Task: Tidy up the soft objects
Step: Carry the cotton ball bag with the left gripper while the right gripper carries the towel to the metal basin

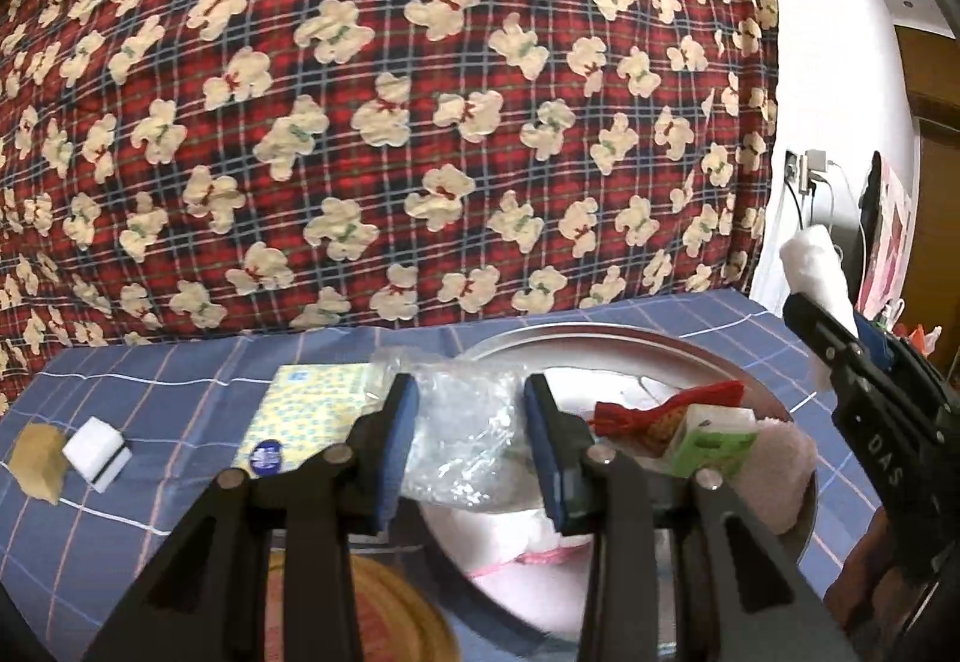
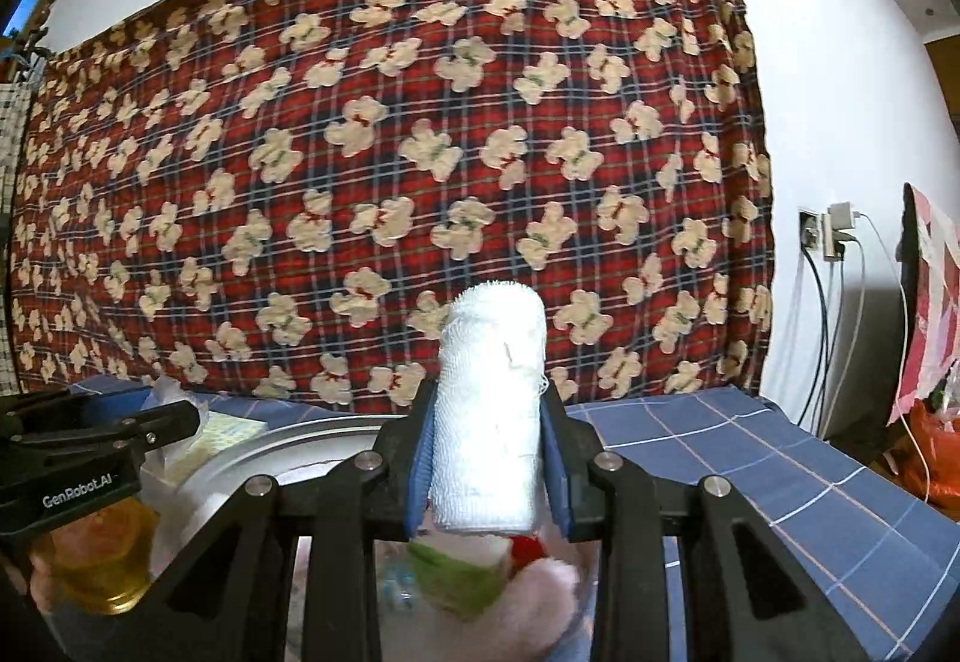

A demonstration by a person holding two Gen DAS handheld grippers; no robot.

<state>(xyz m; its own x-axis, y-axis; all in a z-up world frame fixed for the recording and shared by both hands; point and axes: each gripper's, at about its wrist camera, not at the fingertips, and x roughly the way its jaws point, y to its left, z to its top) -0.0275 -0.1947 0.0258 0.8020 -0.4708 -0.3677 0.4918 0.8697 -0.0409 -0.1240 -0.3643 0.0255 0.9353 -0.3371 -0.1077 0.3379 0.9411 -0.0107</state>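
The left gripper (image 1: 471, 437) has its blue pads pressed against a crumpled clear plastic bag (image 1: 462, 422), pinching it from both sides. The bag hangs above the near-left rim of a round metal tray (image 1: 630, 341).

The right gripper (image 2: 489, 458) squeezes a white gauze roll (image 2: 492, 410) between its pads; the roll stands upright and pokes out well past the fingertips. In the left view this gripper sits at three o'clock, raised beside the tray.

In the tray, at four o'clock from the left jaws, lie a red knotted tassel (image 1: 660, 410), a small green-and-white box (image 1: 711, 437) and a fluffy pink cloth (image 1: 780, 473) — all touching one another. White and pink soft items fill the tray's near side.

At nine o'clock from the left jaws, just beside the bag, a yellow patterned tissue pack (image 1: 306, 410) lies on the blue checked tablecloth (image 1: 150, 380). Further left sit a white sponge block (image 1: 97, 452) and a tan sponge (image 1: 37, 461), side by side.

Behind everything hangs a red plaid blanket with cream bears (image 1: 384, 110) — it fills the twelve o'clock half of both views. Wall sockets with cables (image 2: 831, 236) sit at three o'clock.
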